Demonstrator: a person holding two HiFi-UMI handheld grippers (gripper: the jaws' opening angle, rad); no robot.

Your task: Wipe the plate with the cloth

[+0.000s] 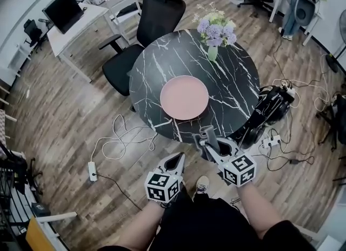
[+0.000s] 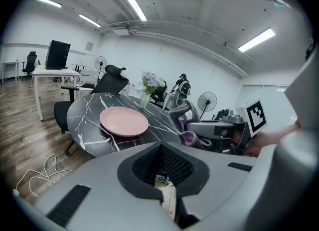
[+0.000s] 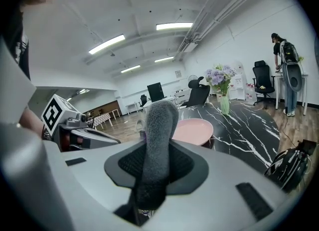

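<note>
A pink plate (image 1: 184, 97) lies empty on the near side of a round black marble table (image 1: 238, 82). Both grippers hover short of the table's near edge, pointing toward it. My right gripper (image 1: 211, 146) is shut on a grey cloth (image 1: 207, 134) that sticks up between its jaws; in the right gripper view the cloth (image 3: 157, 135) stands in front of the plate (image 3: 195, 130). My left gripper (image 1: 177, 160) is shut with nothing in it. The left gripper view shows the plate (image 2: 123, 121) ahead and the cloth (image 2: 185, 118) in the right gripper (image 2: 214, 134).
A vase of purple flowers (image 1: 215, 33) stands on the table's far side. A black office chair (image 1: 146, 28) sits behind the table. White cables (image 1: 124, 141) and a power strip (image 1: 92, 170) lie on the floor at left, a black bag (image 1: 273, 106) at right.
</note>
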